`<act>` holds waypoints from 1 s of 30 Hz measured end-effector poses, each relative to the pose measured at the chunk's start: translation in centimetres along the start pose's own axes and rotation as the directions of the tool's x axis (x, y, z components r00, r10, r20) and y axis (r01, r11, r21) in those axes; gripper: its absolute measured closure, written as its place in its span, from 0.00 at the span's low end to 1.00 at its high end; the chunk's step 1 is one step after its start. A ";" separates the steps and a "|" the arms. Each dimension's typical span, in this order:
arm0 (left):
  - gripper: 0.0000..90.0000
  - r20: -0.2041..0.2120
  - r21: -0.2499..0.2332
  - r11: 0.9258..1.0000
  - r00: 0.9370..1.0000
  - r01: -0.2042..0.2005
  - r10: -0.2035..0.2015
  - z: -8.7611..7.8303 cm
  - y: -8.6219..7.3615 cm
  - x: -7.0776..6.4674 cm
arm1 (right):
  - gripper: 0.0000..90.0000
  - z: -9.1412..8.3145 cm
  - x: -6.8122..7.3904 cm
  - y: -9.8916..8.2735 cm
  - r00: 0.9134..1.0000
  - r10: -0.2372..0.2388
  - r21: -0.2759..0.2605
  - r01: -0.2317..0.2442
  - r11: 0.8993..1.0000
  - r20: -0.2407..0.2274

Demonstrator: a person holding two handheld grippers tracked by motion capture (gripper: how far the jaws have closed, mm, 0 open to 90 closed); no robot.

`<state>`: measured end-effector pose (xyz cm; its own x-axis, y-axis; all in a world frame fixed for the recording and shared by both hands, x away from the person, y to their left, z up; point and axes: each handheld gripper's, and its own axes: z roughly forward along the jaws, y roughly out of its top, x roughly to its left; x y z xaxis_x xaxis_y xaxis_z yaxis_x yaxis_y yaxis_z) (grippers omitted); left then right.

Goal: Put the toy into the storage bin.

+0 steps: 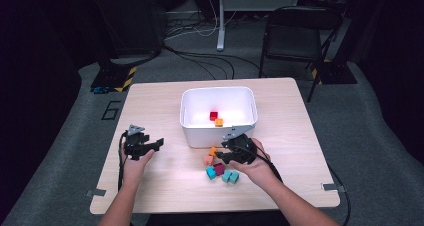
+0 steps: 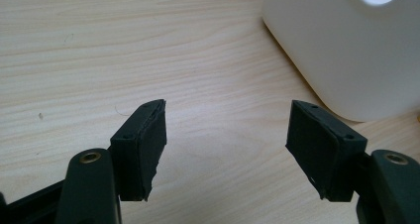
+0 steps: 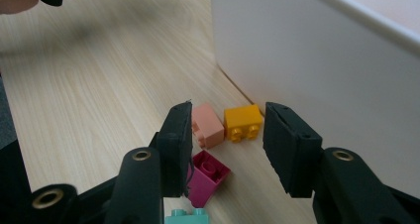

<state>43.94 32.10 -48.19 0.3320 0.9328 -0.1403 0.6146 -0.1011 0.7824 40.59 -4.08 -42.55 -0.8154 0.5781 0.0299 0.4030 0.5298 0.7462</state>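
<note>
The right gripper (image 3: 228, 149) stood with its black, ribbed-padded jaws parted and nothing pressed between them, poised low over a cluster of small moulded plastic bricks lying on the surface just in front of the white bin (image 1: 218, 131). Framed in the gap between the jaws lay an orange brick (image 3: 242, 123), glossy and studded, tipped on its side close against the bin's wall, with a pale pink brick (image 3: 208, 126) just beside it. A magenta brick (image 3: 208, 177) lay tilted and partly hidden behind the left-hand jaw, and a teal brick (image 3: 187, 215) was cut off by the bottom edge of the right gripper view. In the high view two more teal bricks showed near the right hand (image 1: 257, 166), their shapes too small to make out. The bin was smooth, round-cornered plastic, holding a red brick (image 1: 213, 115) and another orange one (image 1: 219, 122). The left gripper (image 2: 225, 149) hovered over bare surface with its jaws wide apart and empty, its foam pads rough at the edges. The surface (image 1: 155, 106) was pale wood-grain laminate, matte and lightly streaked. Around it lay grey carpet, trailing cables, a folding black chair (image 1: 295, 36) and dark, dim surroundings.
</note>
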 end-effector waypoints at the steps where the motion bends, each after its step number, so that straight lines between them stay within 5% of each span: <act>1: 0.35 -0.002 -0.003 1.000 1.000 0.001 -0.001 0.0 0.0 0.0 | 0.60 0.1 0.1 -0.2 1.000 0.006 0.002 -0.006 1.000 -0.001; 30: 0.35 -0.012 0.008 1.000 1.000 0.005 -0.005 -0.3 -0.3 0.2 | 0.57 5.0 1.7 -3.9 1.000 0.024 0.062 -0.025 0.998 0.015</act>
<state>43.64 32.45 -48.29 0.3208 0.9372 -0.1368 0.6219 -0.0995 0.7767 39.78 -2.03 -48.73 -0.7992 0.5999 0.0373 0.4477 0.5528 0.7028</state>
